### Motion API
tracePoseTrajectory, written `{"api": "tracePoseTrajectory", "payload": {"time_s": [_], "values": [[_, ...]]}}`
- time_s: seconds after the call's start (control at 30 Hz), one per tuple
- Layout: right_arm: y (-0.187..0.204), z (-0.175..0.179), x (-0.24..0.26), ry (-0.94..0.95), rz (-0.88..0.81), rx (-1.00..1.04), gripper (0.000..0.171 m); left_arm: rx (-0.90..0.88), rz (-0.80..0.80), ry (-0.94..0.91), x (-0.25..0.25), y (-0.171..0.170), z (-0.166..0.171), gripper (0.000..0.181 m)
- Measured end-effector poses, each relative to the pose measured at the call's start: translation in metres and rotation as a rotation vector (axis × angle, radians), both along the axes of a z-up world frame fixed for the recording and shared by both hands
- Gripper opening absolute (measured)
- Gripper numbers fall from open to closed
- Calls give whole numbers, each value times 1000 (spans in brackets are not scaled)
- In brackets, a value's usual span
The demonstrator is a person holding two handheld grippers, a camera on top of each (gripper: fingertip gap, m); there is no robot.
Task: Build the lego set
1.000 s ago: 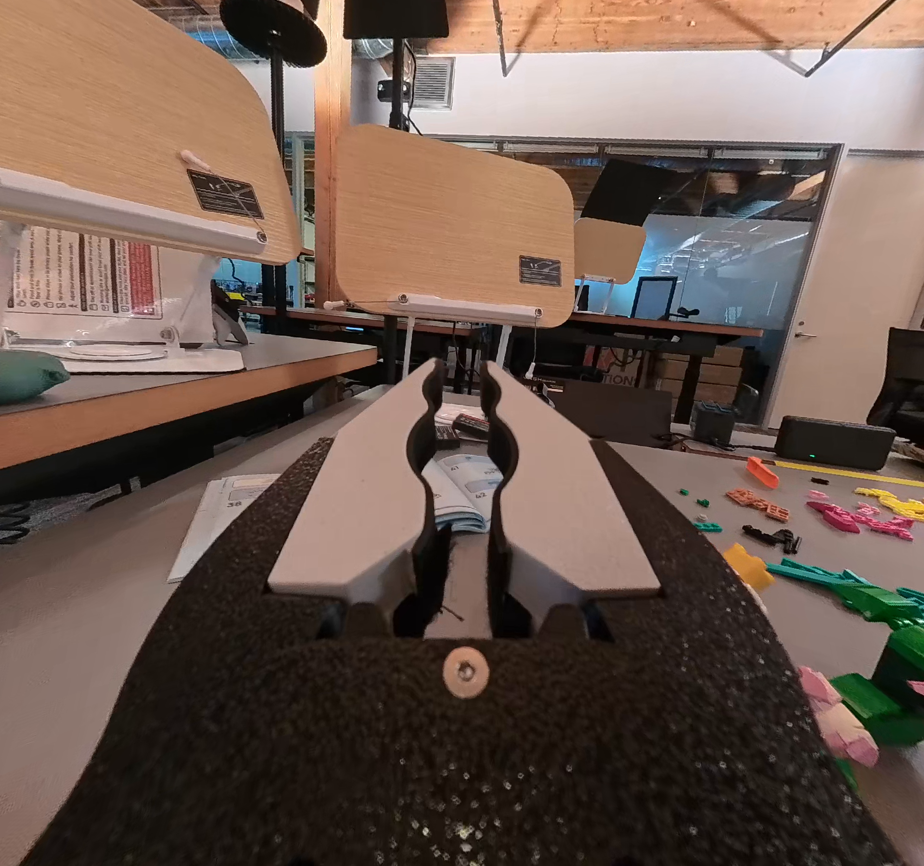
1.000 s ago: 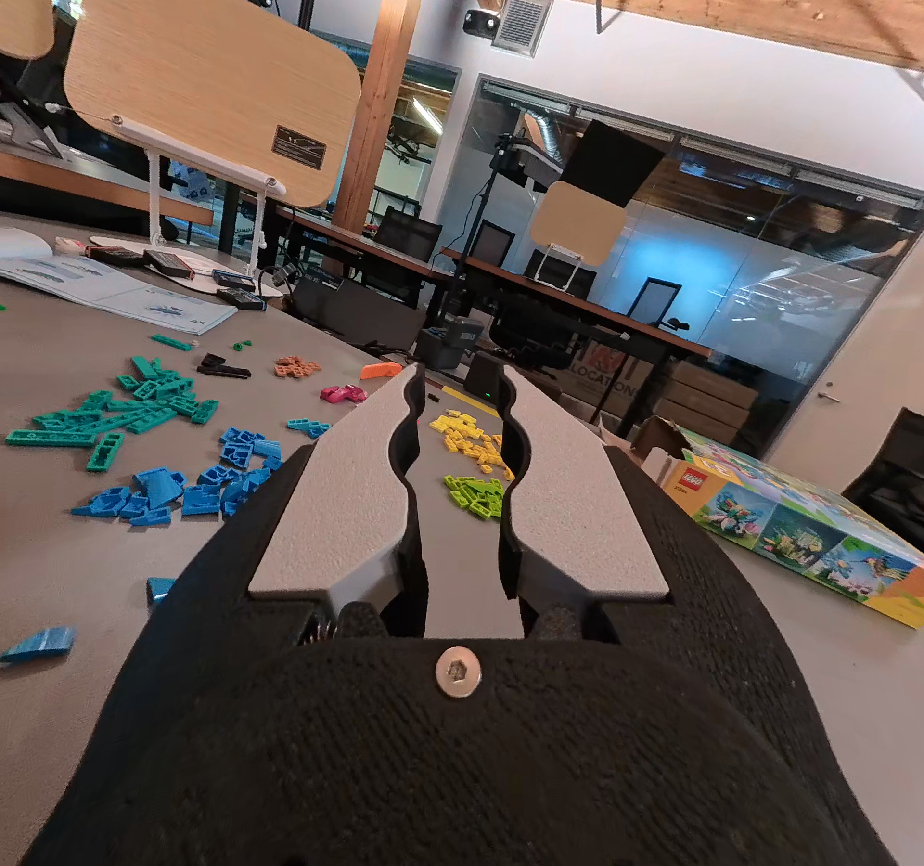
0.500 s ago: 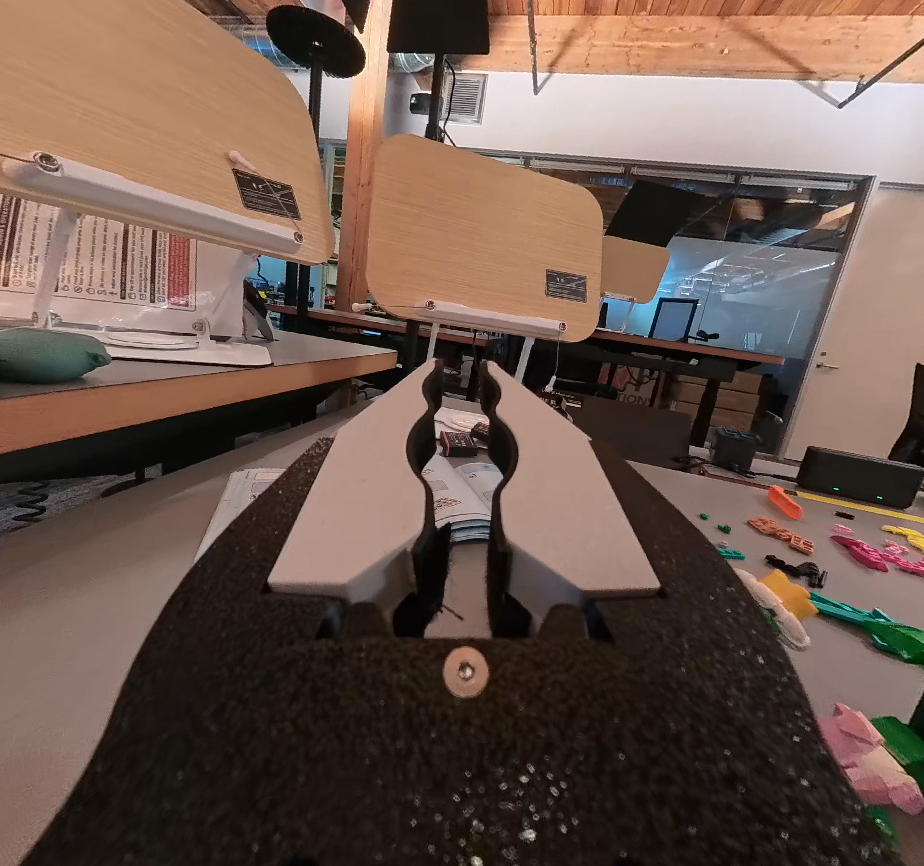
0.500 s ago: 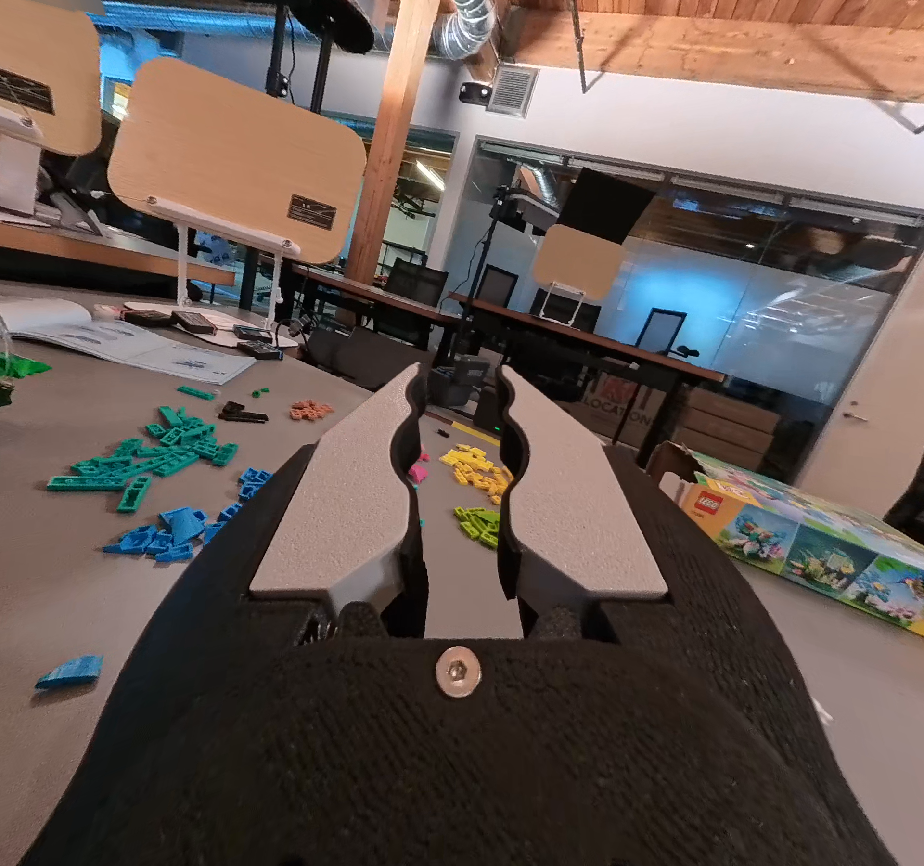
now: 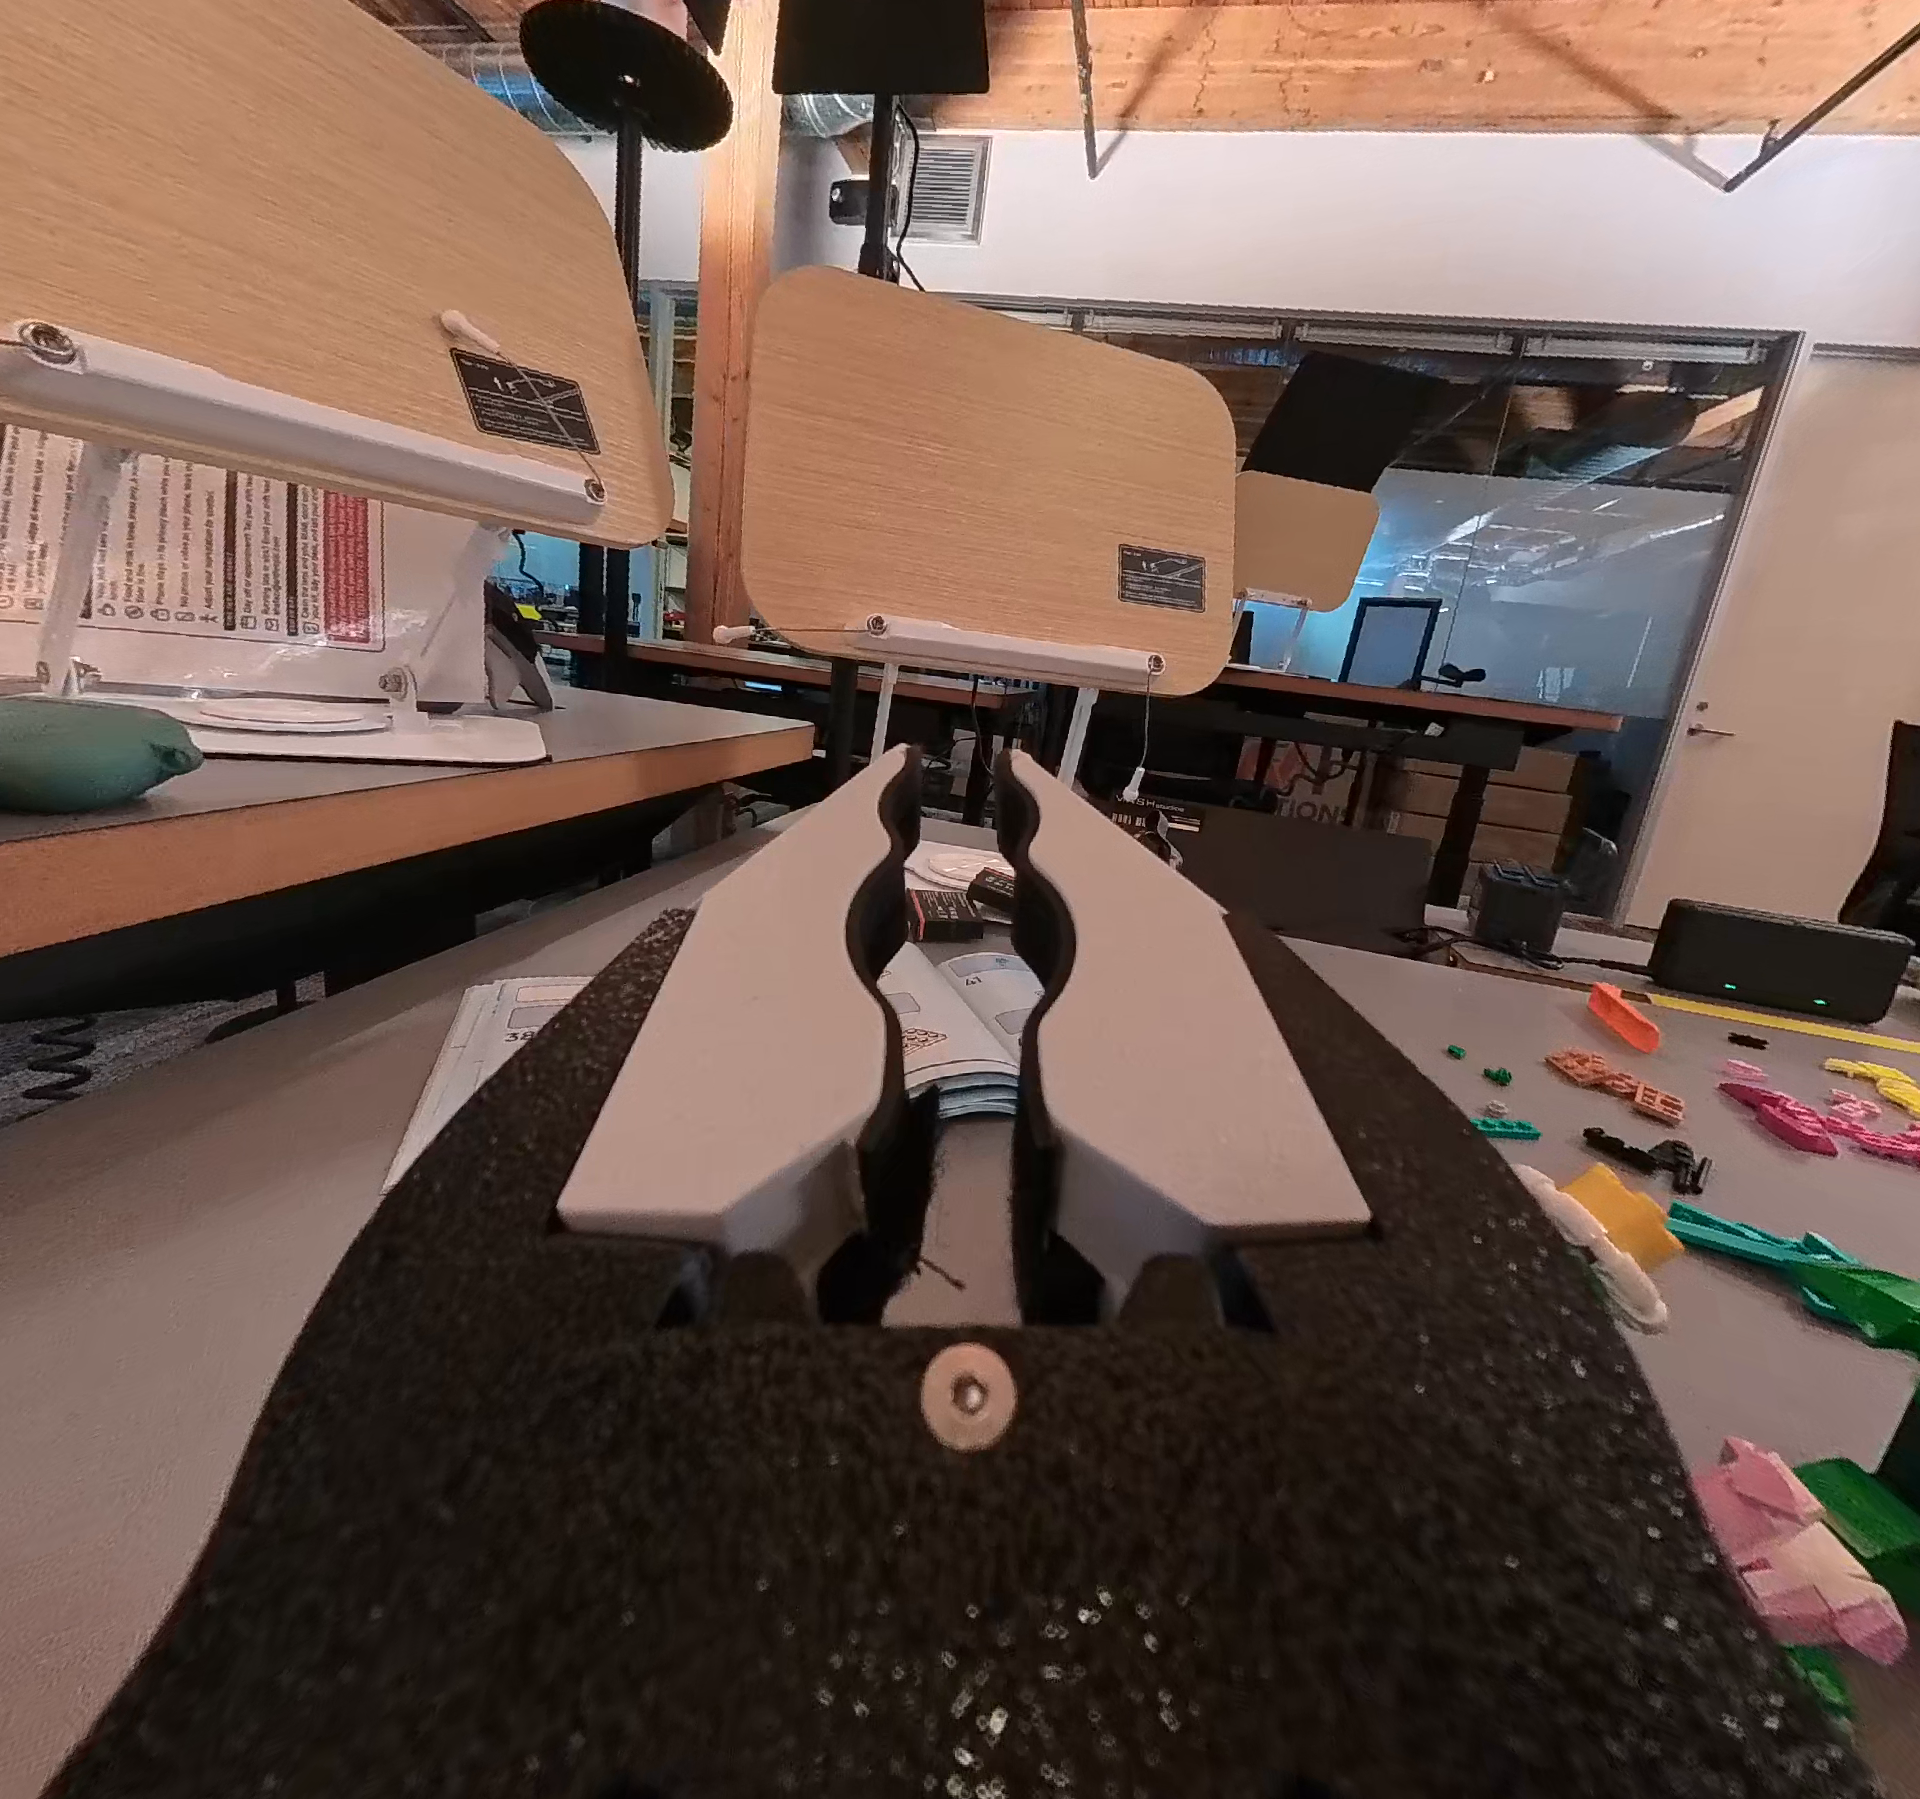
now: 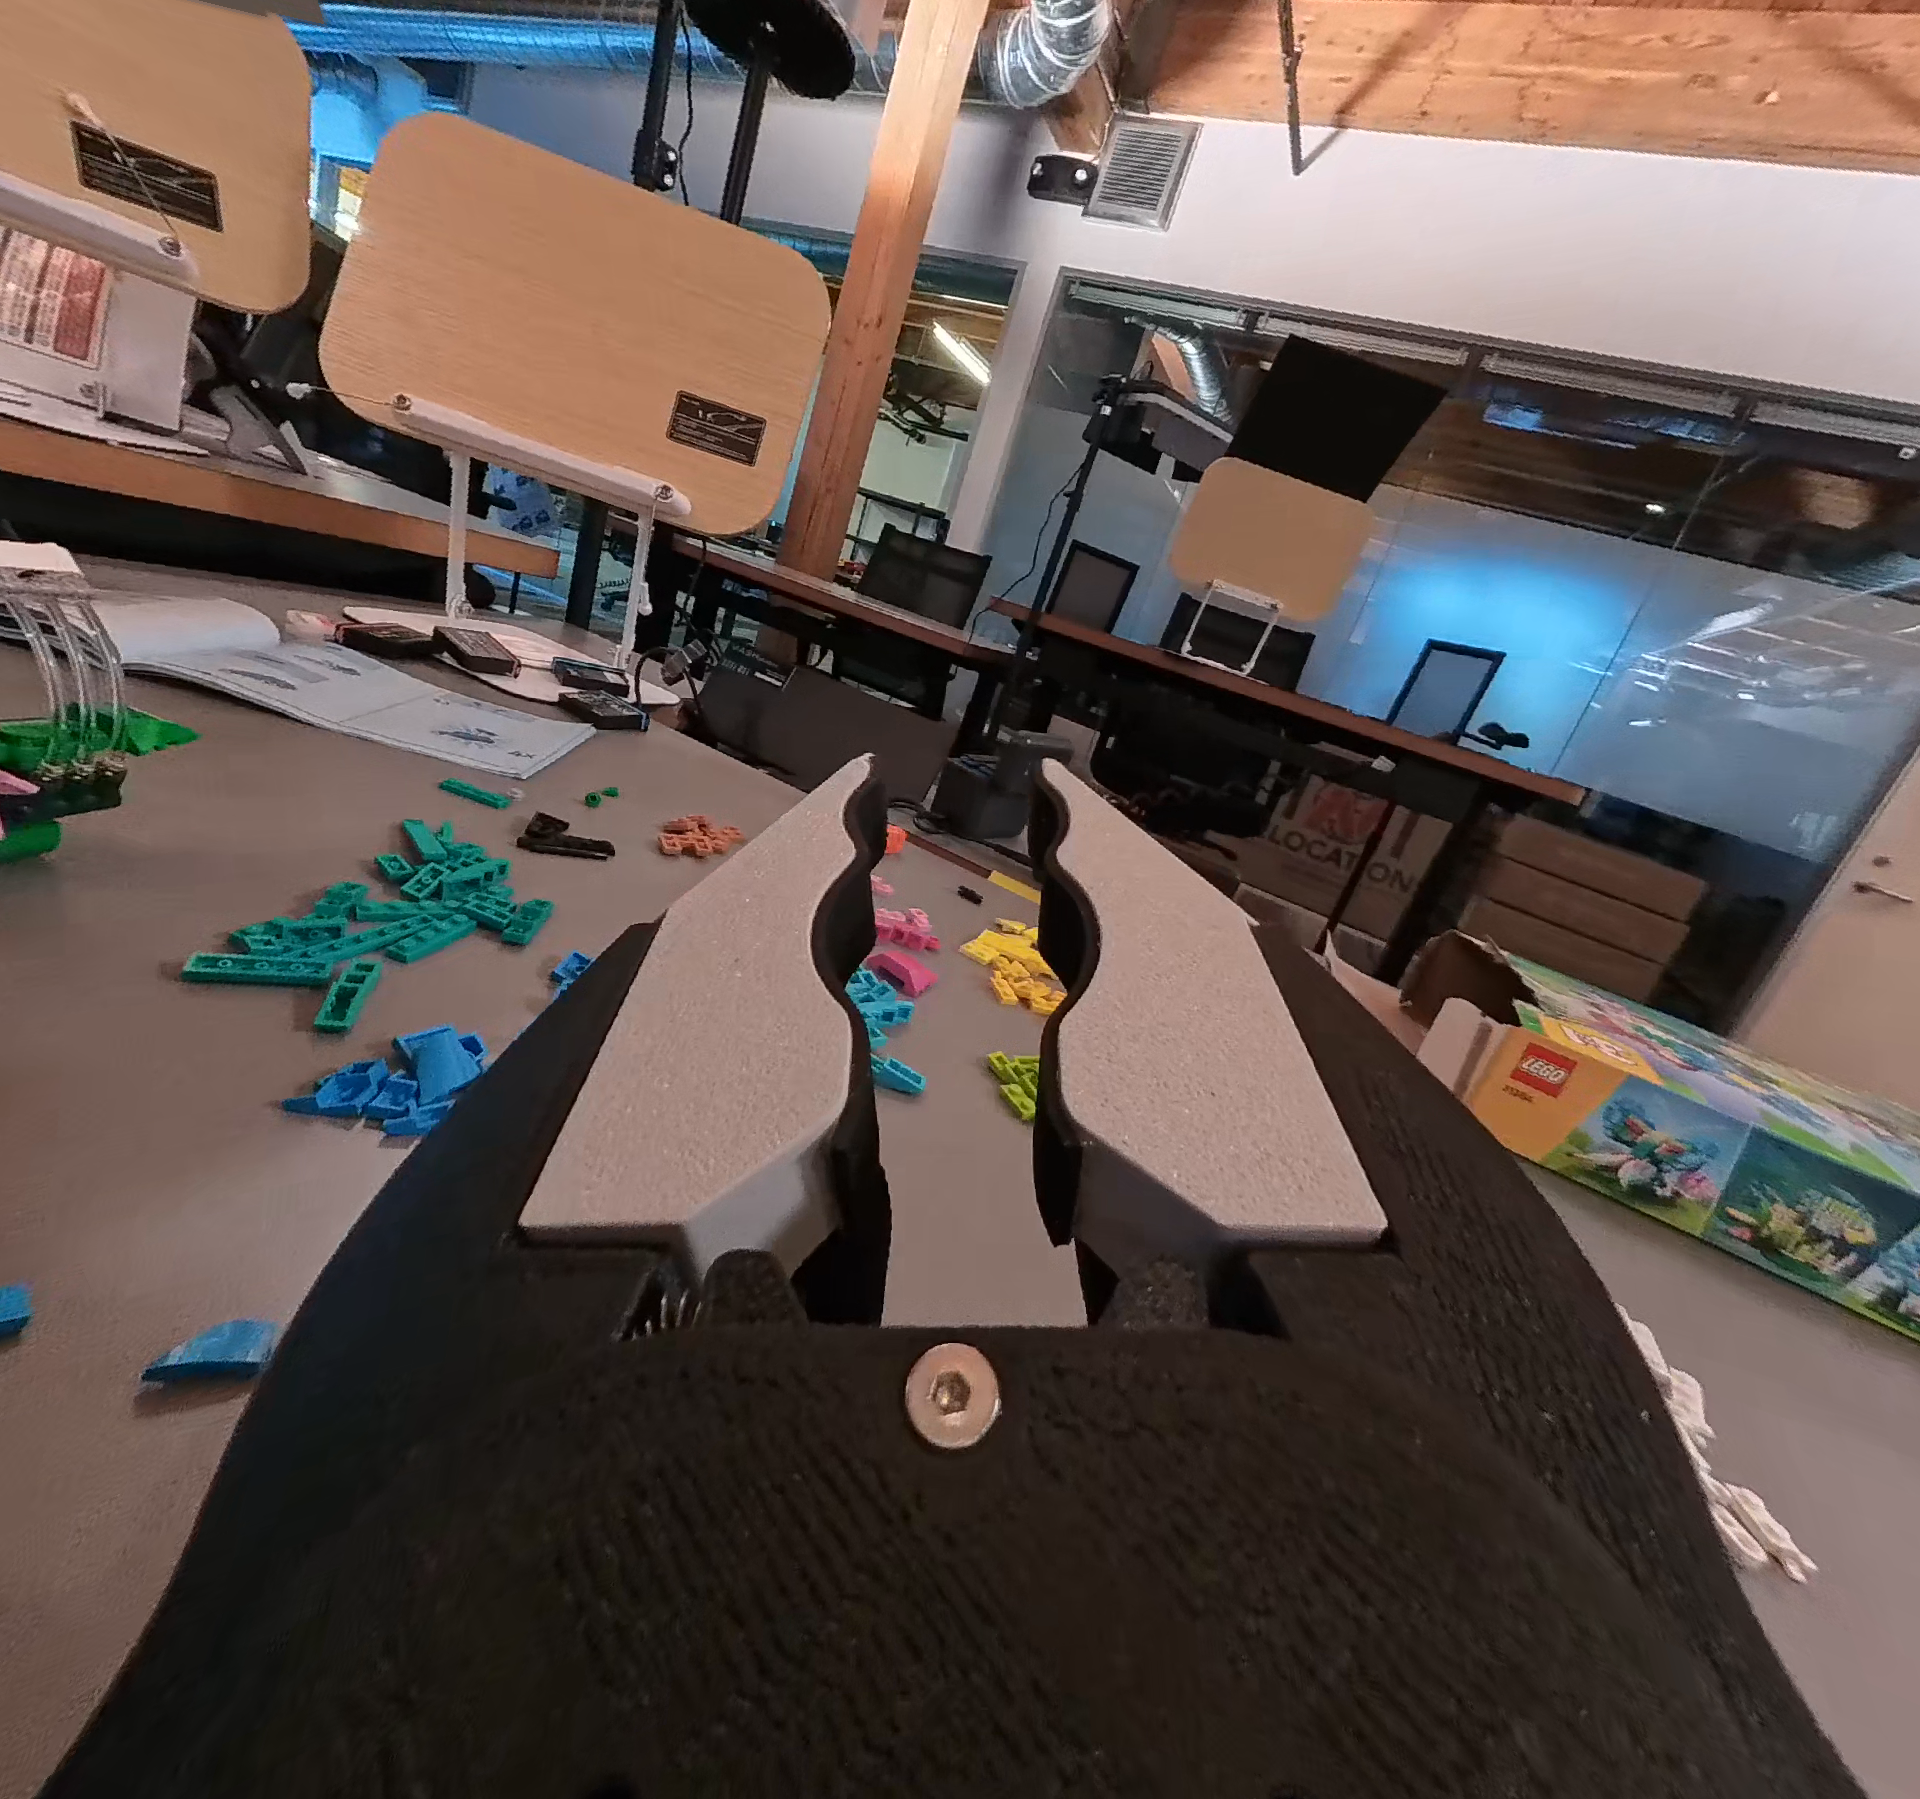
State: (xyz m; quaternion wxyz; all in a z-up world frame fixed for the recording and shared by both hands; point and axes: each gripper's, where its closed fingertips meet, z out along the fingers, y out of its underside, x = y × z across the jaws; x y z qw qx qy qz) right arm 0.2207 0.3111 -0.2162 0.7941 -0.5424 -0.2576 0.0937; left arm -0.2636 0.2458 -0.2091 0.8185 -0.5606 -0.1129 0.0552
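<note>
My left gripper (image 5: 958, 762) is open and empty, held above the grey table and pointing at the open instruction booklet (image 5: 966, 1032). A pink and green part-built model (image 5: 1787, 1562) lies at the lower right. My right gripper (image 6: 956, 773) is open and empty above loose bricks sorted by colour: teal (image 6: 395, 928), blue (image 6: 405, 1074), magenta (image 6: 904, 928), yellow (image 6: 1023, 965) and lime (image 6: 1013, 1074). A green model with clear arches (image 6: 62, 762) stands at the left edge. The booklet also shows in the right wrist view (image 6: 343, 689).
The set's box (image 6: 1704, 1157) lies at the right. A wooden book stand (image 5: 987, 482) stands behind the booklet, with small black packs (image 5: 940, 913) at its foot. A black box (image 5: 1777, 960) sits at the table's far edge. Another table (image 5: 312, 814) is to the left. About 50 cm separates my left fingertips from my right.
Both grippers have risen and tilted up a little. The right view has swung left, bringing the green model into view. Both jaws stand as before.
</note>
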Motion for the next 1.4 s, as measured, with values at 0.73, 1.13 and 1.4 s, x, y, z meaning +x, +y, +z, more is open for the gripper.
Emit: {"api": "tracePoseTrajectory", "payload": {"time_s": [0.73,1.13,1.4], "values": [[3,-5,-4,-36,-5,-16,25,-948,-956,787,148,186,-80,26],[6,-11,-9,-87,-23,-27,23,-982,-1072,789,181,219,-135,28],[7,-12,-10,-98,-25,-34,22,-984,-1048,786,174,222,-140,18]]}}
